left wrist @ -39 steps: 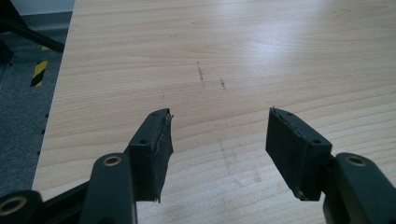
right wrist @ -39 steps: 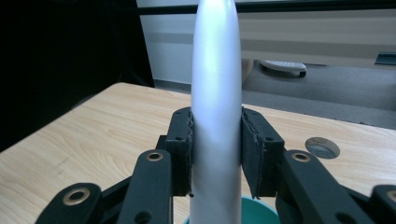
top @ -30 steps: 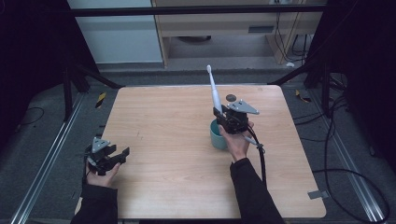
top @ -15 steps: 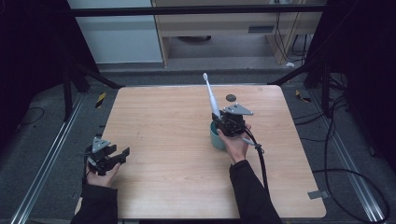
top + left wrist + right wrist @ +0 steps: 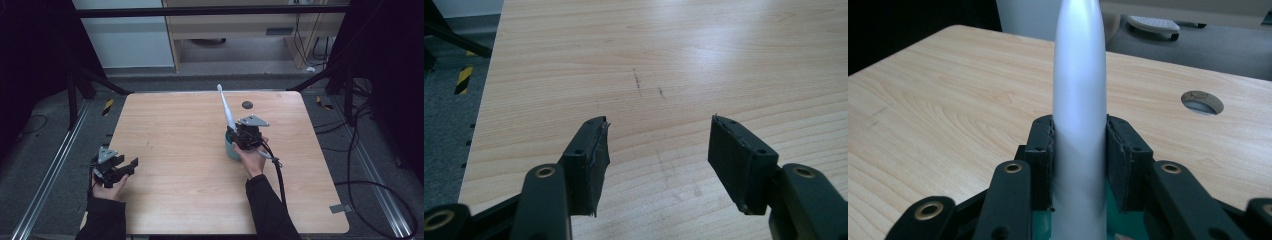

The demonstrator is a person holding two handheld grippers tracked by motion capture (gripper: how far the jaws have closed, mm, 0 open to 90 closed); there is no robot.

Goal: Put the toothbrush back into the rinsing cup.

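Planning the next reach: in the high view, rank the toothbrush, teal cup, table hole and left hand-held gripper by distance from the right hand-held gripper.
1. Toothbrush: clamped in the right hand-held gripper.
2. Teal cup: directly beneath.
3. Table hole: beyond, near the far edge.
4. Left hand-held gripper: across the table, left edge.

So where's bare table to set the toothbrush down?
Bare wood runs across the table between the left hand-held gripper and the cup, and along the near edge. The only crowded spot is around the cup, where the right hand-held gripper holds the toothbrush, with the cable hole behind.
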